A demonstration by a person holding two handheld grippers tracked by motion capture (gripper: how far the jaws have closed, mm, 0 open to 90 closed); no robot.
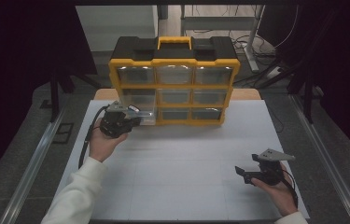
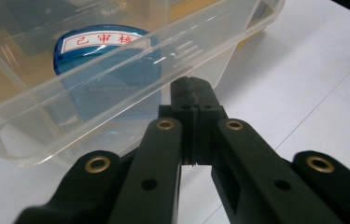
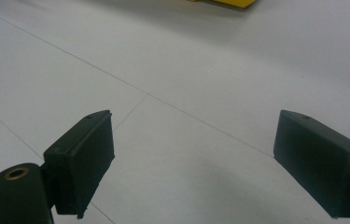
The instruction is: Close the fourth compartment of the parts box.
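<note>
The left gripper (image 2: 192,88) has its fingers pressed together; the right gripper (image 3: 193,154) spreads its fingers wide.

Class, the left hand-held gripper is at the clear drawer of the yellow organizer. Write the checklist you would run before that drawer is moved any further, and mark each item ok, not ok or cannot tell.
1. Left hand-held gripper is shut on the clear drawer, pads pinched at its front lip: ok.
2. Drawer partly out of the bottom-left slot of the organizer: ok.
3. Blue round thing lies inside the drawer: ok.
4. Whether the drawer will slide free without snagging: cannot tell.
5. Right hand-held gripper is open, holds nothing and sits away from the organizer: ok.
6. White table in front of the drawer is bare for setting it down: ok.
</note>
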